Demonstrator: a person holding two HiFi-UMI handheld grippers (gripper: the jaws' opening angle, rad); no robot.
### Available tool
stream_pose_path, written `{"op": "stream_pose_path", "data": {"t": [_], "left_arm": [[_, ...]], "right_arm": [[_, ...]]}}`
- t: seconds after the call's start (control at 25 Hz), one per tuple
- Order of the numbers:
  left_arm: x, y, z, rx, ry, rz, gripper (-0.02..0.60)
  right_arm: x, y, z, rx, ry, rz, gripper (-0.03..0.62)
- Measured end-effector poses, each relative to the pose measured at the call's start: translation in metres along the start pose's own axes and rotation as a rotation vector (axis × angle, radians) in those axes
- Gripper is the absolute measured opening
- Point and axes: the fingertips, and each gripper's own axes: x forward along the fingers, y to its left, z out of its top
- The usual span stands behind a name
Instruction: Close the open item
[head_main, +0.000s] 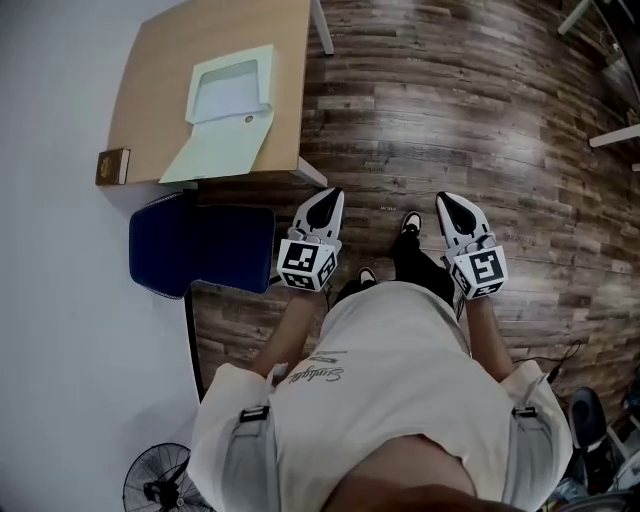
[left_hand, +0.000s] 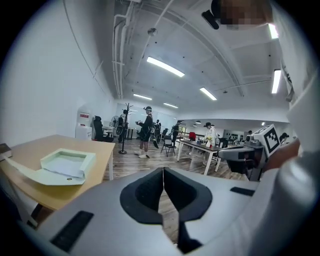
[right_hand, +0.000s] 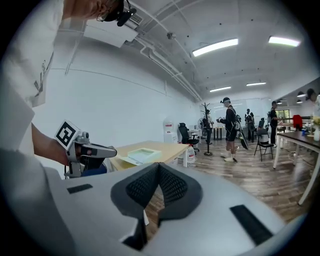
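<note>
Head view: pale green box lies lid-open on the wooden table, far left. Left gripper and right gripper hang at the waist, well apart from it, so I'd say the approach is still to come. Left gripper view: jaws together, empty. Right gripper view: likewise pressed together, nothing between.

Head view looks down; gripper views share table.
</note>
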Motion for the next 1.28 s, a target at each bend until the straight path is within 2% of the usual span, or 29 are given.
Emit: {"op": "stream_pose_path", "data": {"t": [0.12,0.4,0.52,0.72,0.88,1.04,1.28], "left_arm": [[0.037,0.003,0.021,0.004,-0.004,0.022,0.015],[0.116,0.016,0.061,-0.058,-0.045,0.128,0.014],[0.136,0.026,0.068,-0.081,-0.049,0.168,0.014],[0.155,0.044,0.065,-0.108,-0.009,0.224,0.015],[0.180,0.054,0.067,-0.103,0.008,0.230,0.014],[0.213,0.067,0.065,-0.113,0.011,0.204,0.015],[0.269,0.104,0.084,-0.133,-0.032,0.174,0.015]], "right_arm": [[0.027,-0.037,0.013,-0.004,-0.026,0.035,-0.005],[0.070,-0.113,0.019,-0.012,-0.013,0.136,-0.005],[0.088,-0.137,0.022,-0.028,-0.019,0.167,-0.005],[0.108,-0.160,0.015,-0.008,0.001,0.181,-0.005],[0.128,-0.177,0.005,0.012,0.031,0.191,-0.005],[0.153,-0.190,0.003,0.000,0.051,0.193,-0.005],[0.205,-0.221,0.026,-0.054,0.068,0.174,-0.005]]}}
